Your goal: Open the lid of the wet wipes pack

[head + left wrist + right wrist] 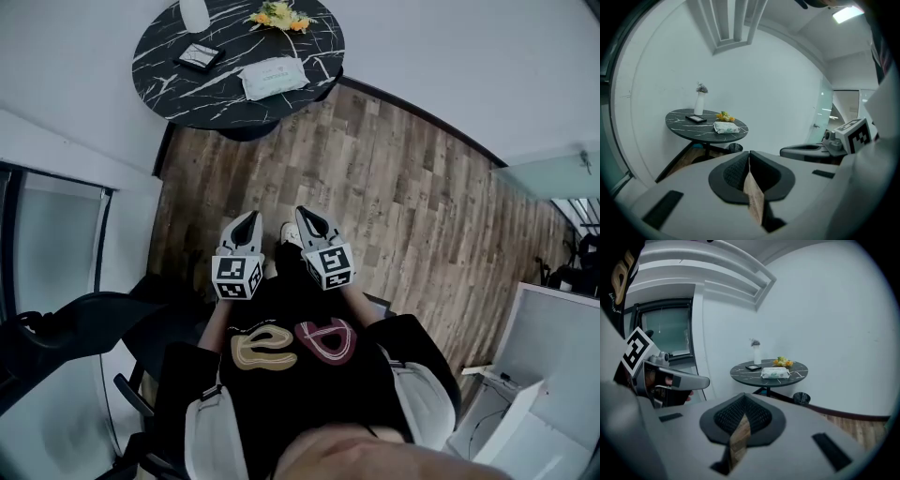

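Observation:
The wet wipes pack (274,77) is a pale green-and-white soft pack lying flat on a round black marble table (169,84) far ahead, its lid down. It also shows small in the left gripper view as the pack (725,127) and in the right gripper view as the pack (775,373). My left gripper (249,218) and right gripper (305,214) are held side by side close to my body, well short of the table. Both point toward it. The jaws of the left gripper (749,155) and of the right gripper (743,397) are shut with nothing between them.
On the table stand a white vase (194,14), yellow flowers (278,16) and a small dark framed item (199,56). A black bin (800,398) sits under the table's edge. Wooden floor (375,187) lies between me and the table. A dark chair (84,328) is at my left.

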Demonstrator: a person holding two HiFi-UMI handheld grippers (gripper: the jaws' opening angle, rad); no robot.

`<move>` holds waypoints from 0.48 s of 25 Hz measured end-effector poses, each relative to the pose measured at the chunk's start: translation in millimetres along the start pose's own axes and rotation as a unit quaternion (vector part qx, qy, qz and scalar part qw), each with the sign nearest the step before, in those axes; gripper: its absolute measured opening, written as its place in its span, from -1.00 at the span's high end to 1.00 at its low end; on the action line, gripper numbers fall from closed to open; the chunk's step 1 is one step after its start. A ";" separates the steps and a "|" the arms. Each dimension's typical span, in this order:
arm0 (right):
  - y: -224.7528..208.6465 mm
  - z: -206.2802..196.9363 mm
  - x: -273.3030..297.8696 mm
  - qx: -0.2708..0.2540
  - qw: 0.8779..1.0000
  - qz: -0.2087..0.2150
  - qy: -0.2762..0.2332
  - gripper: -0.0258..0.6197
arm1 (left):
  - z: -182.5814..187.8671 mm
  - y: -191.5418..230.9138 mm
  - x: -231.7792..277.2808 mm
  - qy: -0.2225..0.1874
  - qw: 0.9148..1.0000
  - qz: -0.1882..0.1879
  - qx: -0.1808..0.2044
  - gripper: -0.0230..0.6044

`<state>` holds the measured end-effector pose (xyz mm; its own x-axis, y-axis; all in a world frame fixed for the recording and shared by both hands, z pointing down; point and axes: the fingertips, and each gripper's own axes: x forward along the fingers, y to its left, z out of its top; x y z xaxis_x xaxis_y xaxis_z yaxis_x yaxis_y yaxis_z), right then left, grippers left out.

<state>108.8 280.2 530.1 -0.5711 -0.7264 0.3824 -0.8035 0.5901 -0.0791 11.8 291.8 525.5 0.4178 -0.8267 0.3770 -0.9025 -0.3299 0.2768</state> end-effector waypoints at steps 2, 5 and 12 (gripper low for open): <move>-5.8 3.7 8.2 -0.004 1.000 0.010 -0.001 0.89 | 3.8 1.0 7.6 0.000 1.000 0.008 -0.001 0.86; -14.0 11.1 18.3 -0.011 1.000 0.029 -0.003 0.89 | 9.7 1.1 19.6 -0.001 1.000 0.021 -0.002 0.86; -50.5 23.8 36.2 -0.030 0.998 0.062 -0.011 0.89 | 27.2 -6.7 64.2 -0.012 0.999 0.045 -0.005 0.86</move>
<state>124.7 215.8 526.0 -0.6693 -0.6542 0.3522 -0.7156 0.6952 -0.0684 41.8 228.5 523.8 0.3317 -0.8633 0.3804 -0.9353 -0.2483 0.2520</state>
